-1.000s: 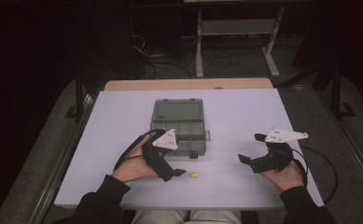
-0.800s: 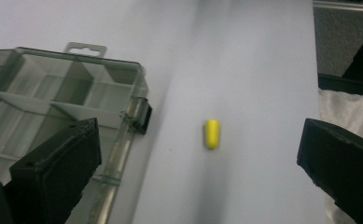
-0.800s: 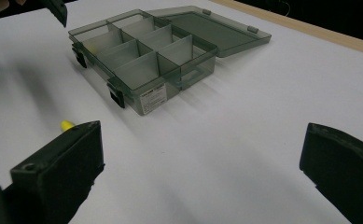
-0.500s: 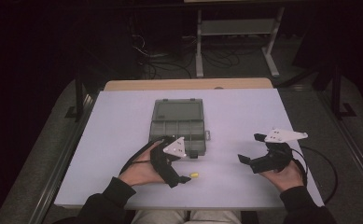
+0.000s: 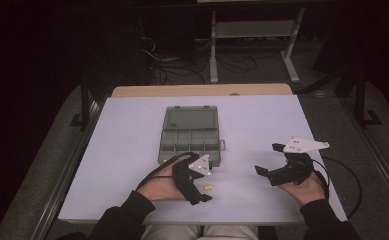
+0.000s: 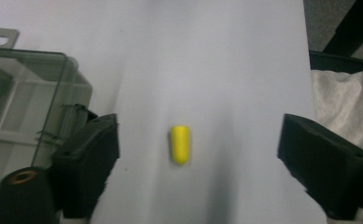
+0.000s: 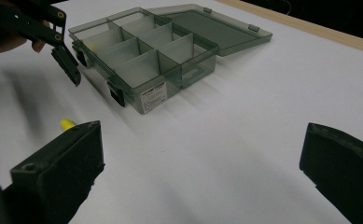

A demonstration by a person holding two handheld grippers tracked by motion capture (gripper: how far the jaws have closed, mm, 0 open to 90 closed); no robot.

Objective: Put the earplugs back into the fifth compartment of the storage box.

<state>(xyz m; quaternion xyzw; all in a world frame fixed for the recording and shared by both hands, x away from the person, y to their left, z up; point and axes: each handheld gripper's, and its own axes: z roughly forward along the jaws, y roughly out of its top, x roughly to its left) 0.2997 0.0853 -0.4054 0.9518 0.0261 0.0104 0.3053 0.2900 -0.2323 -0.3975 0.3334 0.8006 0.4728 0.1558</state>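
Small yellow earplug-like piece (image 6: 179,143) lies flat on the white table (image 5: 132,130), just in front of the open compartment box (image 5: 189,136), near its front right corner. In the high view the piece (image 5: 208,187) sits between the jaws of the left gripper (image 5: 206,180), not touched by either.

Left gripper (image 6: 198,154): held low over the table, jaws spread either side of the piece w/ clear gaps both sides; they have just been closing a bit but nothing is gripped, pads press on nothing. Box corner and latch are just beside the left-hand jaw in the left gripper view.

Right gripper (image 5: 268,160): held by the right hand (image 5: 304,187) well apart from the piece, near the table's right side, jaws wide apart and empty. Its grey three-cornered plate points right; cable (image 5: 349,185) loops off toward the table edge.

Box (image 7: 146,56): smoky clear plastic, several divided compartments, lid folded back flat on the table behind it. In the right gripper view a yellow bit shows in the far-left compartment, too faint to tell what. Yellow piece (image 7: 67,123) peeks out beside the near jaw there.
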